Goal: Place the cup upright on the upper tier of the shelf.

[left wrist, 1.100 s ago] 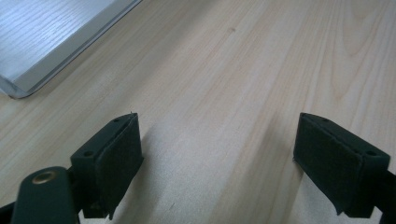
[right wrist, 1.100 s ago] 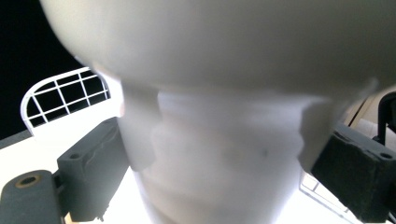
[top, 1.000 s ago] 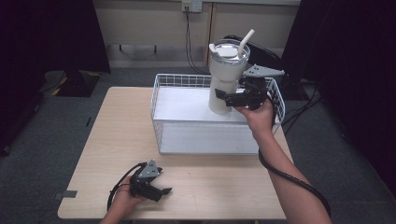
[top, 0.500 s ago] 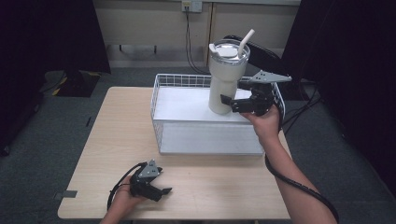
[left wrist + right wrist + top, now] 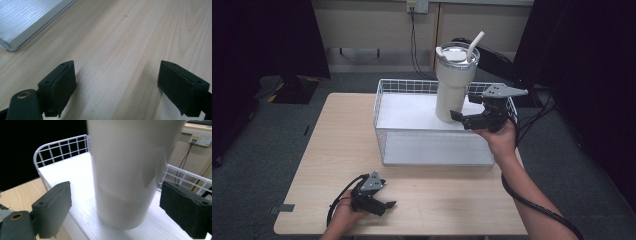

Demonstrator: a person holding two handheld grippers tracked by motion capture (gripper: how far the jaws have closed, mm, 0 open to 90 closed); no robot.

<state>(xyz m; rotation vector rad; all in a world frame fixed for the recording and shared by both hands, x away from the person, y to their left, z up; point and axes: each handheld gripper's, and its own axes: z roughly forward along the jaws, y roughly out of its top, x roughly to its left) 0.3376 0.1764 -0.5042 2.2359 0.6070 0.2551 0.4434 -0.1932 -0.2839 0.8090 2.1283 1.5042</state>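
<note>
A tall cream tumbler (image 5: 454, 85) with a clear lid and a straw stands upright in the back right part of a white wire basket (image 5: 384, 107). My right gripper (image 5: 462, 119) hovers just right of the tumbler's base, open, its jaws apart from the cup. In the right gripper view the tumbler (image 5: 130, 170) rises between and beyond the spread jaws of that gripper (image 5: 120, 210), on the basket's white floor (image 5: 72, 177). My left gripper (image 5: 384, 202) rests on the wooden table near its front edge, open and holding nothing (image 5: 117, 85).
The basket takes up the table's back right area; its near corner (image 5: 10, 47) lies ahead of the left gripper. Bare wood (image 5: 337, 145) stretches left of and in front of the basket. Cables and a wall outlet (image 5: 417, 6) sit behind the table.
My right gripper has drawn back from the tumbler, to the right and toward the person. The tumbler stays upright in the basket. The left gripper has not moved.
</note>
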